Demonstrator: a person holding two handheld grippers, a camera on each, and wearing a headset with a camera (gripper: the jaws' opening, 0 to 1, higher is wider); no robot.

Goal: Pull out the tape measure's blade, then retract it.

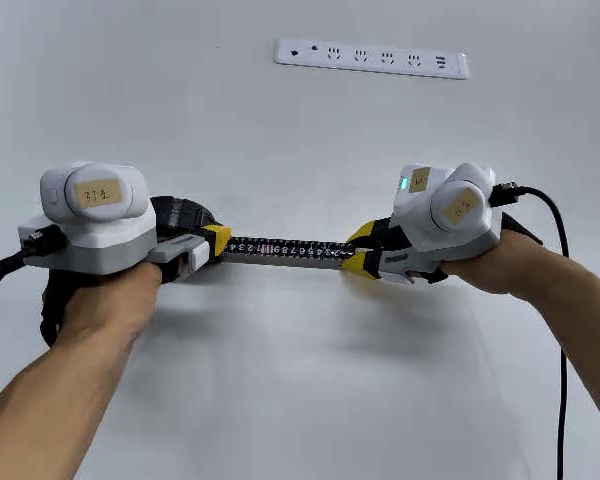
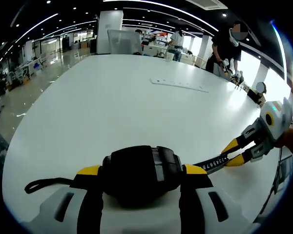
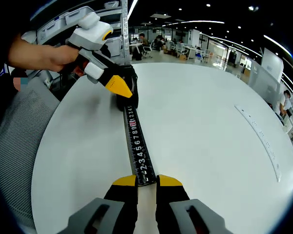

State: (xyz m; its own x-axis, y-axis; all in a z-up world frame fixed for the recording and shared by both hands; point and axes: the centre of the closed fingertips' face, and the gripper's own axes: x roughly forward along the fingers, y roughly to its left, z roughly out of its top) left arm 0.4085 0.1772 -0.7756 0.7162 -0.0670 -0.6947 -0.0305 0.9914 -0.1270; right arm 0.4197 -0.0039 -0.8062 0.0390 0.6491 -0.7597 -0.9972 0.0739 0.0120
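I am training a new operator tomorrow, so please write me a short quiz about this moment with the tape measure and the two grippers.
1. True or false: the left gripper is shut on the tape measure's black case.
2. Choose one. The blade is: A) fully retracted; B) drawn out, stretched between the two grippers; C) bent upward into a loop.
3. Short answer: which gripper pinches the blade's free end?

Key
1. True.
2. B.
3. The right gripper.
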